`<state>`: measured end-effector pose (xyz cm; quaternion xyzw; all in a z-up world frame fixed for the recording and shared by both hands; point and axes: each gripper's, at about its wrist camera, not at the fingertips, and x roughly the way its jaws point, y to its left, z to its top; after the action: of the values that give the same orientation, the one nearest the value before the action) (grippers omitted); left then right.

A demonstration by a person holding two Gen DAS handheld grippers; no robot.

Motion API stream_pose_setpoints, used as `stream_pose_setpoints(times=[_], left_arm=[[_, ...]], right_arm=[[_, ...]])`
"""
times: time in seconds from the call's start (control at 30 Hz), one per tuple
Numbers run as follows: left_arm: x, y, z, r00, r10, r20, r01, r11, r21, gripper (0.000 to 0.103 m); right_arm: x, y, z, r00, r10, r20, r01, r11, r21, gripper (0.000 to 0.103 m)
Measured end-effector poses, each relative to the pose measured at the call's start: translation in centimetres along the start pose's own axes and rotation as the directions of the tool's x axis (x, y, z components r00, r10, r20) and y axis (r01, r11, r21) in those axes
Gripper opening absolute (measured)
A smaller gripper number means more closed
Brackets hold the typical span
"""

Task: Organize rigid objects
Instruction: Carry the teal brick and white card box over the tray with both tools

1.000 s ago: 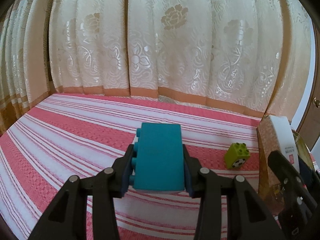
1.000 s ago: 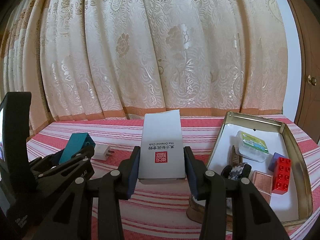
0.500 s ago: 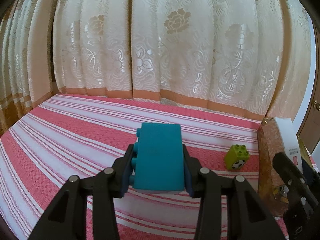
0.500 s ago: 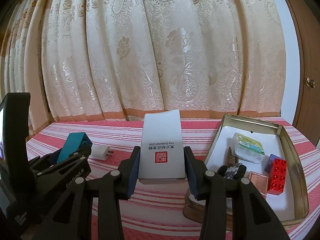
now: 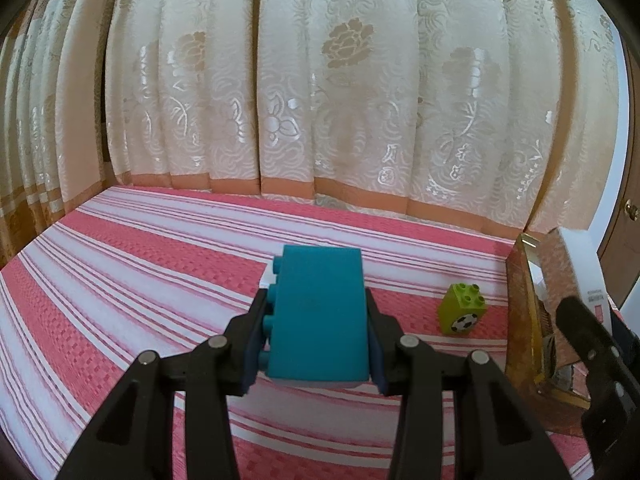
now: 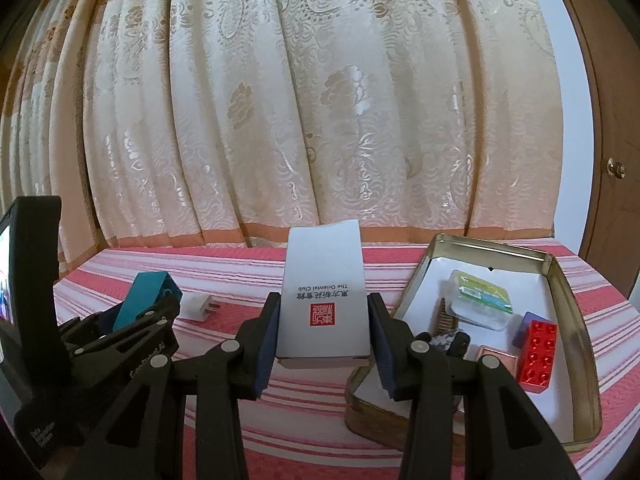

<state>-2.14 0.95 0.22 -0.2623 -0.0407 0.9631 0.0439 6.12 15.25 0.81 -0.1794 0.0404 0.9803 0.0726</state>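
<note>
A bed or table spread with a red-and-white striped cloth (image 5: 120,280) runs up to a cream floral curtain (image 6: 320,100). On its right side sits an open gold metal tin (image 6: 568,304) lined in white, already holding a red building brick (image 6: 538,354), a purple block (image 6: 528,322), a clear packet with a green label (image 6: 480,298), a copper-coloured square (image 6: 496,354) and some dark bits too small to name.

The right gripper (image 6: 324,332) has its jaws closed on the sides of a white card box (image 6: 324,292) with a red seal, held above the cloth just left of the tin. The left gripper (image 5: 318,330) is clamped on a teal building brick (image 5: 320,312), studs against the left-side pad, also held over the cloth. Loose on the cloth are a lime-green brick with a football print (image 5: 462,314), near the tin's outer wall, and a white plug adapter (image 6: 196,306) beside the left gripper.

The step in hand looks like carrying: both pieces are lifted and neither is yet in the tin. The next move probably calls for swinging the white box to the right over the rim, lowering it onto the bare lining near the front, clear of the red brick, then letting go. The teal brick would follow, which needs the right gripper out of the way first.
</note>
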Motion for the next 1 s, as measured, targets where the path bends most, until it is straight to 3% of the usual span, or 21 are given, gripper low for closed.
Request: stream_pose_setpoints(times=[1.0], left_arm=[[-1.9, -4.8, -0.8, 0.998, -0.05, 0.037, 0.049, 0.998, 0.031, 0.042]], right_arm=[[-2.1, -6.6, -0.1, 0.996, -0.086, 0.035, 0.084, 0.996, 0.043, 0.045]])
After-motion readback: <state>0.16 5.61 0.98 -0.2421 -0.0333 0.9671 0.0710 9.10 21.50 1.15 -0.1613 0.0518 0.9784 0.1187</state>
